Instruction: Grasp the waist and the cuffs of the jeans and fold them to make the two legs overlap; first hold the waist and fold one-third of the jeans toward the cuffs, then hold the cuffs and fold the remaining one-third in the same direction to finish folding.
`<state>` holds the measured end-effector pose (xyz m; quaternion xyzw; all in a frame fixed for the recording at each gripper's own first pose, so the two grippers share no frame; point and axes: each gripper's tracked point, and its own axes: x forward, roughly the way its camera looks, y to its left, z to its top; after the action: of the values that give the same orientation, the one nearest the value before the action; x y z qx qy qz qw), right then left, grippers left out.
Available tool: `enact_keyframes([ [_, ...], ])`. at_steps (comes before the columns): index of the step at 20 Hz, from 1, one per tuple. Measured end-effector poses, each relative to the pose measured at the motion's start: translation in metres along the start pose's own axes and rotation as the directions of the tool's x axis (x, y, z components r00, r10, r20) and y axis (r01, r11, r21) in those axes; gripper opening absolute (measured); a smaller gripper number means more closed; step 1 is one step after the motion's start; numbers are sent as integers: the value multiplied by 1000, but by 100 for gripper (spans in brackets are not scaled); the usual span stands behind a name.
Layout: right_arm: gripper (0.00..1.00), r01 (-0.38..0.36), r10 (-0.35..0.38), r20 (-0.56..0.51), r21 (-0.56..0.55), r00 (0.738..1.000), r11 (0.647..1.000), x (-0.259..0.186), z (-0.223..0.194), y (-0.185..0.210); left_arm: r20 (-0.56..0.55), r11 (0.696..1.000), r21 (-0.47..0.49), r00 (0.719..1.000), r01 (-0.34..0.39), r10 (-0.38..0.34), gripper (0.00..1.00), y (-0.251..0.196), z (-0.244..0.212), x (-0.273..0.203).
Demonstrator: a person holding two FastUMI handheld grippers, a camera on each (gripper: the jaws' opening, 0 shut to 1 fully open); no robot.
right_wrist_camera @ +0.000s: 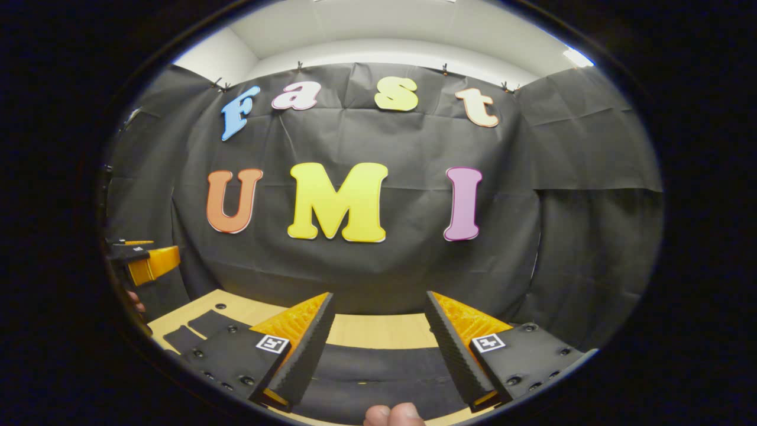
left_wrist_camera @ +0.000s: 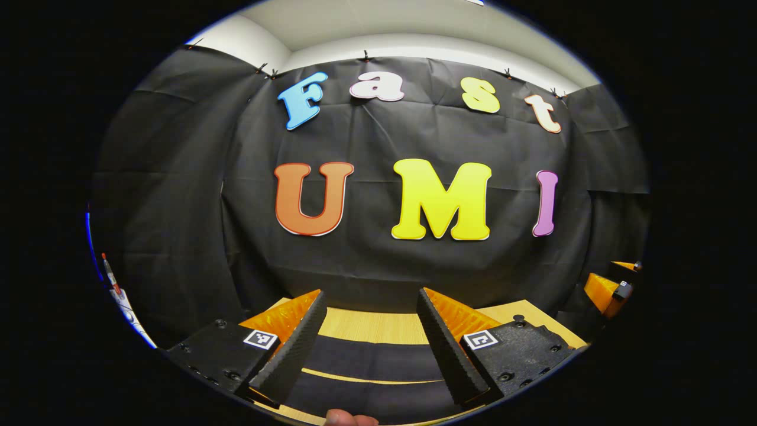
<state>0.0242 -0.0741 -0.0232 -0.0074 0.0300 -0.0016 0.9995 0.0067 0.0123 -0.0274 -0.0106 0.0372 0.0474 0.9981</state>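
Both claws are held level above the pale wooden counter (left_wrist_camera: pixel 378 325), each with its two fingers spread wide apart and nothing between them. The dark, flat-lying jeans (left_wrist_camera: pixel 372 355) are on that counter, directly below and ahead of the left claw (left_wrist_camera: pixel 371 337); in the left gripper view the cloth runs as broad dark bands across the gap between the fingers, with thin strips of counter between the bands.

In the right gripper view the jeans (right_wrist_camera: pixel 378 364) lie the same way under the right claw (right_wrist_camera: pixel 378 340), and further dark pieces reach toward the counter's left end. I judge their long axis to run crosswise to both claws, though which end is waist and which cuffs cannot be told.

Neither claw looks nearer to the jeans; both sit just above them, so the task appears not yet begun, and the coming move is a straight drop onto the cloth.

The square black-and-white marker (left_wrist_camera: pixel 261 339) on each finger mount carries no readable writing.

A fingertip (left_wrist_camera: pixel 349 419) shows at the lower edge.
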Motion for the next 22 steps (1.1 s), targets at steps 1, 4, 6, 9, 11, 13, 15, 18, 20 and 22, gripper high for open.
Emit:
enact_keyframes([
  [1, 94, -3, 3, -20, 3, 1000, 1000, 3, -6, -11, -24, 999, -19, 999, -26, 26, 98, 8, -6, -1],
  [4, 94, -4, 6, -89, 15, 996, 1000, 12, -32, -49, -99, 989, -71, 988, -128, 120, 99, 41, -32, -4],
  [6, 94, 14, -10, -168, 20, 986, 1000, 16, -59, -75, -169, 973, -102, 968, -205, 187, 98, 70, -55, -7],
  [9, 96, 64, -47, -290, 49, 956, 997, 13, -98, -109, -299, 920, -208, 917, -333, 264, 98, 120, -91, -18],
  [11, 94, 115, -83, -368, 66, 926, 991, 8, -125, -130, -384, 859, -293, 875, -420, 297, 99, 150, -119, -30],
  [13, 96, 159, -119, -422, 61, 899, 985, 5, -146, -145, -483, 773, -380, 822, -508, 302, 99, 176, -154, -38],
  [15, 96, 195, -138, -471, 75, 871, 978, 2, -163, -153, -582, 656, -469, 766, -591, 274, 99, 192, -190, -44],
  [18, 96, 250, -162, -529, 99, 833, 963, 14, -183, -158, -670, 469, -555, 704, -687, 237, 99, 215, -225, -48],
  [20, 94, 276, -173, -556, 107, 813, 955, 16, -191, -162, -713, 397, -558, 666, -729, 221, 100, 232, -243, -53],
  [22, 96, 306, -181, -596, 115, 782, 945, 14, -205, -171, -756, 337, -546, 624, -767, 198, 99, 243, -262, -50],
])
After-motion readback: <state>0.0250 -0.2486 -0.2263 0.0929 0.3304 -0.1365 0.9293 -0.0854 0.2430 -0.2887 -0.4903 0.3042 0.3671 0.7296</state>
